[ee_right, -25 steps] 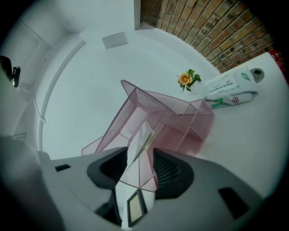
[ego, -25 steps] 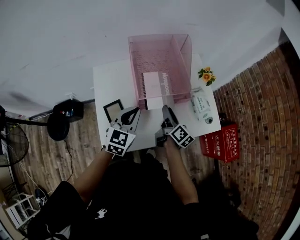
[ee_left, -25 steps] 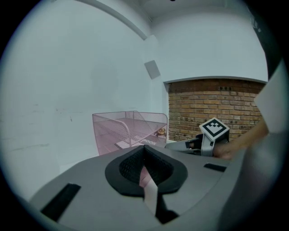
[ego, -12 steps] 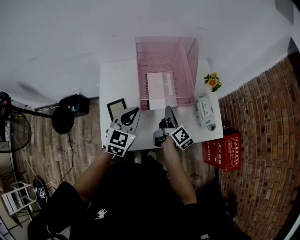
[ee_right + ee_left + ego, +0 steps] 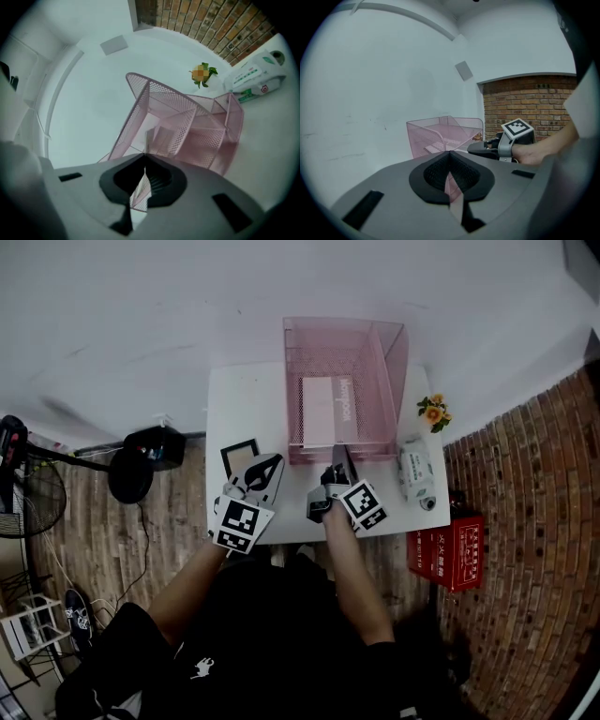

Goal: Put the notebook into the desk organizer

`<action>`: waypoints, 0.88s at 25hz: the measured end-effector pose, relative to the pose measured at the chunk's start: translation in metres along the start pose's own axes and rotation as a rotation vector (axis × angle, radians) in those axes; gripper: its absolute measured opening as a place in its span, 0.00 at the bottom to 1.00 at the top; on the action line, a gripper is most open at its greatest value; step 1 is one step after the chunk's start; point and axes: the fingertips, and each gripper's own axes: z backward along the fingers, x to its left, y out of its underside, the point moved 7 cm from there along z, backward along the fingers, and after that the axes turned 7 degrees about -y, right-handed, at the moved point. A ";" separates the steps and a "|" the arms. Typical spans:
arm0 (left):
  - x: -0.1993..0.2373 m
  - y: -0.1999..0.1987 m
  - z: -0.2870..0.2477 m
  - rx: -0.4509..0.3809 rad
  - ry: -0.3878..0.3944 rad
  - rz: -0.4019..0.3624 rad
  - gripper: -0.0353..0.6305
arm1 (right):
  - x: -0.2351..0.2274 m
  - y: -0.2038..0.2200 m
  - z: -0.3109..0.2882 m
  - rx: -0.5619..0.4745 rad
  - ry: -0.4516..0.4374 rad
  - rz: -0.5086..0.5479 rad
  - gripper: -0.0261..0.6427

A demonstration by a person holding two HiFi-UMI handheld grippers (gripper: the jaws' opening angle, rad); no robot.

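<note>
The notebook (image 5: 328,411) already lies flat inside the pink desk organizer (image 5: 395,381), upper centre of the head view. Its long axis runs up-down the frame, i.e. straight away from me. My right gripper (image 5: 339,454) sits just below the organizer's front wall, pointing at it. Jaws together, nothing pinched; only pink mesh shows thru the slit btwn them. My left gripper (image 5: 270,465) is lower left of that, over bare desk (image 5: 248,399), jaws also together, empty. Right is nearer, w/ the notebook dead ahead of it. Reckon placing's done; what's left is backing off w/o snagging the mesh.
</note>
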 end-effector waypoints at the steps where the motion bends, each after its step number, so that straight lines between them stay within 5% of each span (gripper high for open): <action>1: 0.001 0.000 0.000 0.000 0.000 0.001 0.06 | 0.001 0.000 -0.003 0.006 0.000 0.018 0.06; 14: 0.007 0.000 -0.003 -0.008 0.037 0.000 0.06 | 0.011 -0.003 -0.018 0.174 0.089 0.407 0.11; 22: 0.008 -0.001 -0.002 -0.021 0.052 -0.005 0.06 | 0.018 0.002 -0.019 0.305 0.065 0.634 0.20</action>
